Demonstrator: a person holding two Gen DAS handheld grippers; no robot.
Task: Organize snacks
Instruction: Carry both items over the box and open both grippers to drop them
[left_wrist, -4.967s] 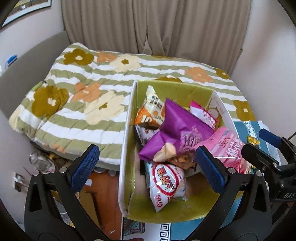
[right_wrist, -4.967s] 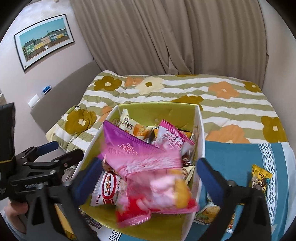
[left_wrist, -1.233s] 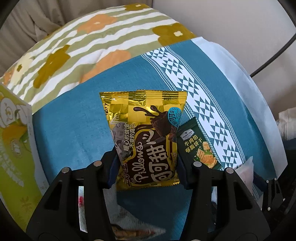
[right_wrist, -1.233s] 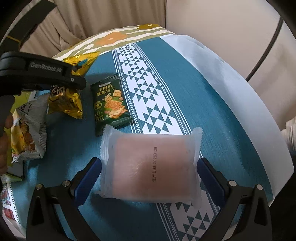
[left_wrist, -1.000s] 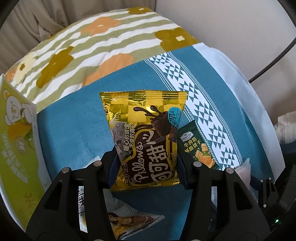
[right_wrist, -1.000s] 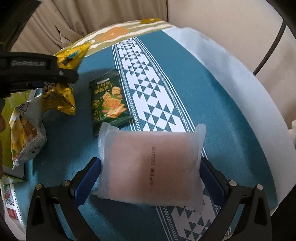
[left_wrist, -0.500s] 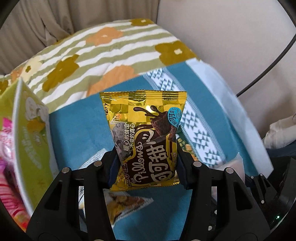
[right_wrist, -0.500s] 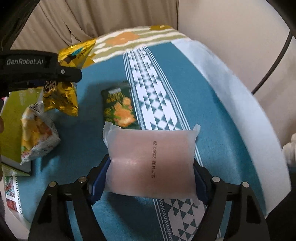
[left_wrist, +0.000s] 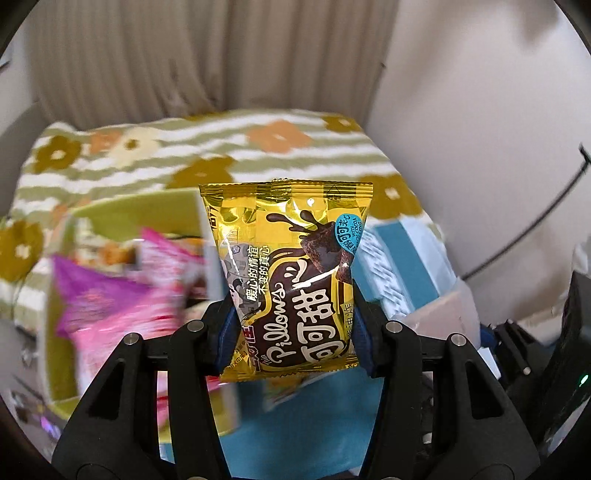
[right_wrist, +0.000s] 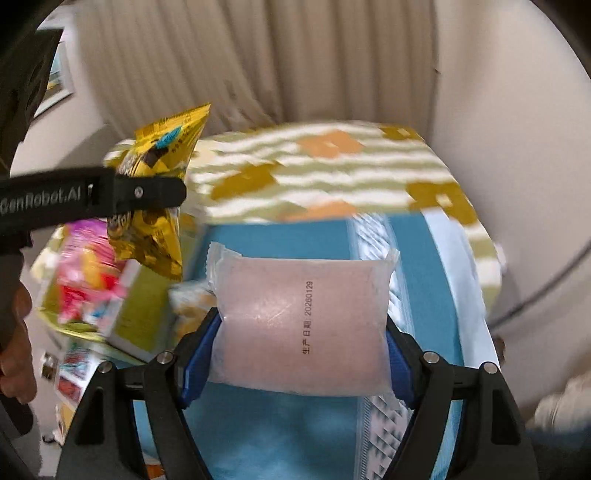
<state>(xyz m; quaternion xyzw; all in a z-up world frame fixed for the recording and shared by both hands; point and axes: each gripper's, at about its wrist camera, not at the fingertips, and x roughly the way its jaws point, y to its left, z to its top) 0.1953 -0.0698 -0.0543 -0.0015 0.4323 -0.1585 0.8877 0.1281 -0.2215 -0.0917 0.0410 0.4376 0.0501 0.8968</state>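
— Left wrist view: your left gripper (left_wrist: 291, 332) is pinching the gold chocolate packet (left_wrist: 288, 273) by its lower half at centre frame. Where's the box?

— The green box (left_wrist: 122, 210) sits at left of that frame, blurred, with the purple bag (left_wrist: 96, 295) and other packets already heaped inside. The gold packet looks to be beside it, not yet over it.

— And your right side?

— In the right wrist view your right gripper (right_wrist: 295, 354) is clamped on the pale pink packet (right_wrist: 303, 325), lower centre, above the teal cloth (right_wrist: 280, 240).

— How should you finish this step?

— I'd judge: bring the gold packet fully over the opening, lower it onto the heap, then let go. Follow with the pink one, keeping both grippers from crossing. Drop low, since the box looks crowded and light packets could slide out.
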